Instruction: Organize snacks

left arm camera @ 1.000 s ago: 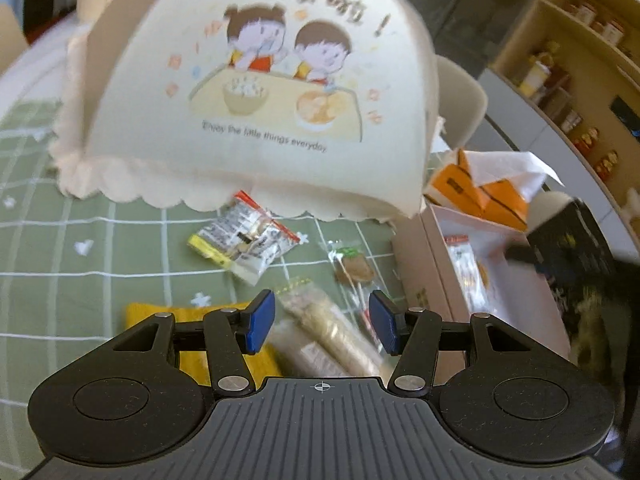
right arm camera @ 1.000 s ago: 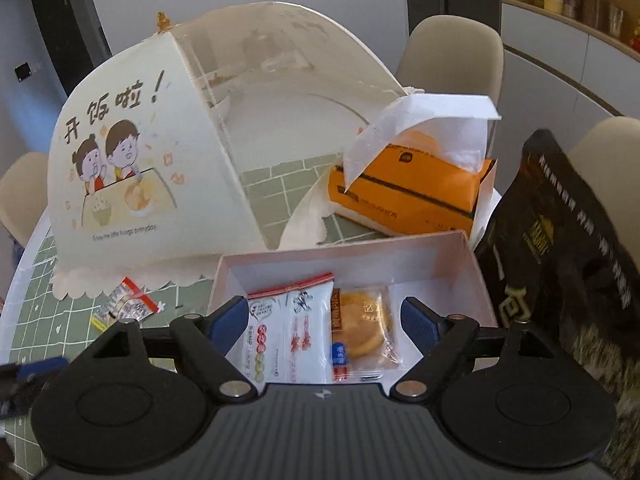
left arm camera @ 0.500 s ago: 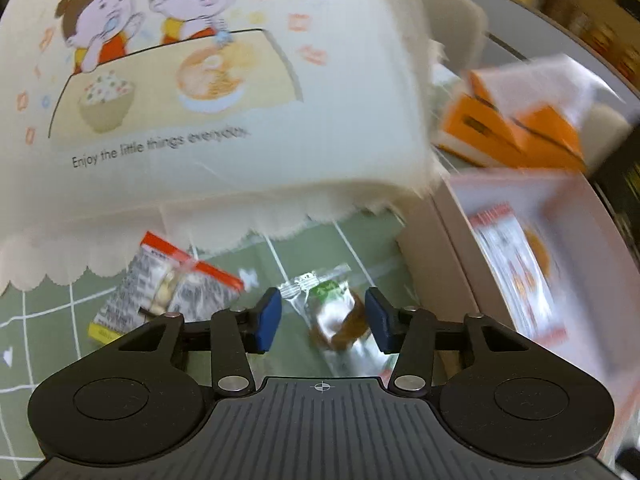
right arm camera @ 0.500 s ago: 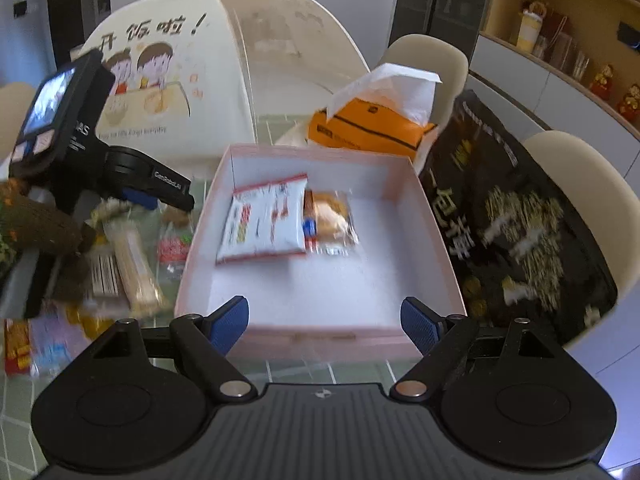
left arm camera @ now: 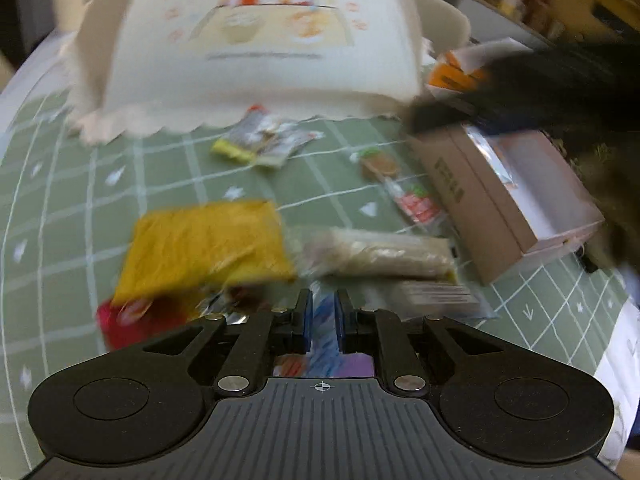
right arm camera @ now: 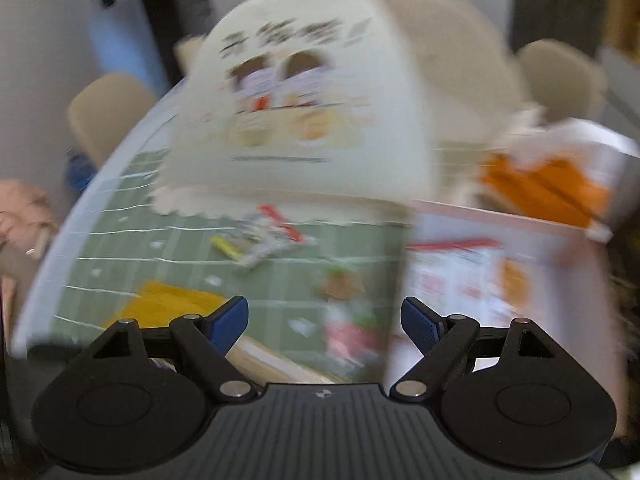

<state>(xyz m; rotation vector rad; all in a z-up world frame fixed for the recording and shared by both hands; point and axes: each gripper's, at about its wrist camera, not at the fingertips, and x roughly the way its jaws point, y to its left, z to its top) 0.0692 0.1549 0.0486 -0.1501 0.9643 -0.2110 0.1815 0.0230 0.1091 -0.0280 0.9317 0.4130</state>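
Observation:
My left gripper (left arm camera: 321, 322) is nearly shut, with a blue and purple snack packet (left arm camera: 324, 356) between its fingers, low over the green checked tablecloth. Ahead lie a yellow packet (left arm camera: 204, 248), a red packet (left arm camera: 132, 320), two long beige bars (left arm camera: 380, 256), a small cookie packet (left arm camera: 380, 164) and a yellow-and-white packet (left arm camera: 260, 142). The pink open box (left arm camera: 508, 204) stands at the right with snacks inside. My right gripper (right arm camera: 325, 320) is open and empty above the cloth, left of the box (right arm camera: 500, 280). Both views are blurred.
A cream food cover (left arm camera: 256, 40) with a cartoon print stands at the back. An orange tissue pack (right arm camera: 552, 188) lies behind the box. A black snack bag (left arm camera: 568, 80) crosses the upper right of the left wrist view. Chairs ring the table.
My left gripper has pulled back toward the near snacks and closed on a blue packet. My right gripper has swung left from over the box to the cloth.

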